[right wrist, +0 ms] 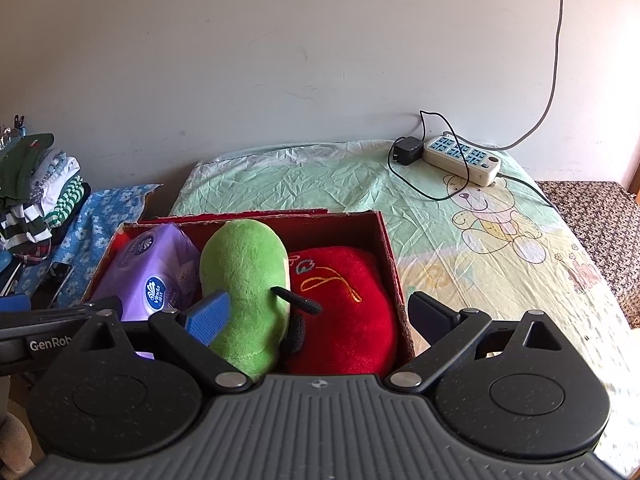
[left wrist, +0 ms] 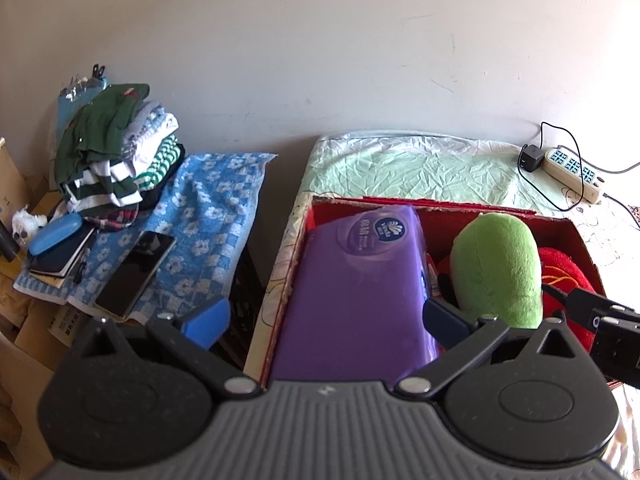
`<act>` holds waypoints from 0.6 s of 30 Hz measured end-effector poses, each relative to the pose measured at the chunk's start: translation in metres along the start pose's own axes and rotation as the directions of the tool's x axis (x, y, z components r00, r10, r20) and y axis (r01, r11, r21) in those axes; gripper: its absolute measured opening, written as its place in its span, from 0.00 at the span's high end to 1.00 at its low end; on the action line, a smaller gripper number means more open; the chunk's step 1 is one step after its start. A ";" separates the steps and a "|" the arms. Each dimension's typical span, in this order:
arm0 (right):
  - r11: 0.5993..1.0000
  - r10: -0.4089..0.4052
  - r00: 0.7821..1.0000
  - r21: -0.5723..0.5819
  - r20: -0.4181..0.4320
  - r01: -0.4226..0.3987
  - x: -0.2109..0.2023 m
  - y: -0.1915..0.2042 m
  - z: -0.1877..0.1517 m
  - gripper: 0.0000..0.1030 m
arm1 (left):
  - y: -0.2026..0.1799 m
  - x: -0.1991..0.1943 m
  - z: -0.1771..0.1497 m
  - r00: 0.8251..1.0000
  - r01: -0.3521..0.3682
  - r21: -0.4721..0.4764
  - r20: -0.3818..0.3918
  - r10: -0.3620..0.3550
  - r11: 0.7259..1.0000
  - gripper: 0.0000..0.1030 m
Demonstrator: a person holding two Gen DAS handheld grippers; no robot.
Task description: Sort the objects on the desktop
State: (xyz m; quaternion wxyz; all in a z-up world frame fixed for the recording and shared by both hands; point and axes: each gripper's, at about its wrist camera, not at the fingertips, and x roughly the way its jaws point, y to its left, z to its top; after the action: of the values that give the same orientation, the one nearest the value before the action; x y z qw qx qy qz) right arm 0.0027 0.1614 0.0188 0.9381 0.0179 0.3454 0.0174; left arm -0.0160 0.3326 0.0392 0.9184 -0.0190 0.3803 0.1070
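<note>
Fuzzy green plush [right wrist: 244,280] lies beside glossy purple tissue pack [left wrist: 356,288] in red box [right wrist: 390,256]

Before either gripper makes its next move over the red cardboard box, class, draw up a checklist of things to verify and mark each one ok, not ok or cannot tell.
1. Left gripper open and holding nothing: ok.
2. Right gripper open and holding nothing: ok.
3. Purple plastic tissue pack lies inside the red cardboard box: ok.
4. Green plush toy and red plush cushion sit in the box side by side: ok.
5. Spare room left in the box for another item: not ok, it looks full.
6. Whether the black smartphone on the blue flowered towel needs sorting: cannot tell.
</note>
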 end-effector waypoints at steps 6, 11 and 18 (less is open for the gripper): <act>1.000 -0.003 1.000 0.007 0.007 0.003 0.000 -0.001 0.001 0.05 | -0.001 0.001 0.000 1.000 0.005 0.002 -0.002 -0.005 1.000 0.01; 1.000 -0.005 1.000 0.014 0.008 0.005 0.001 -0.002 0.000 0.05 | -0.002 0.000 0.001 1.000 0.005 0.009 0.005 -0.006 1.000 0.01; 1.000 -0.006 1.000 0.019 0.012 0.006 0.000 -0.002 0.000 0.05 | -0.001 -0.001 0.000 1.000 0.009 0.004 0.006 -0.009 1.000 0.01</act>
State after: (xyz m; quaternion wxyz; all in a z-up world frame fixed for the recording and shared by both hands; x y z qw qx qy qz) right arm 0.0026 0.1590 0.0182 0.9401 0.0258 0.3398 0.0113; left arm -0.0163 0.3314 0.0398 0.9201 -0.0185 0.3778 0.1022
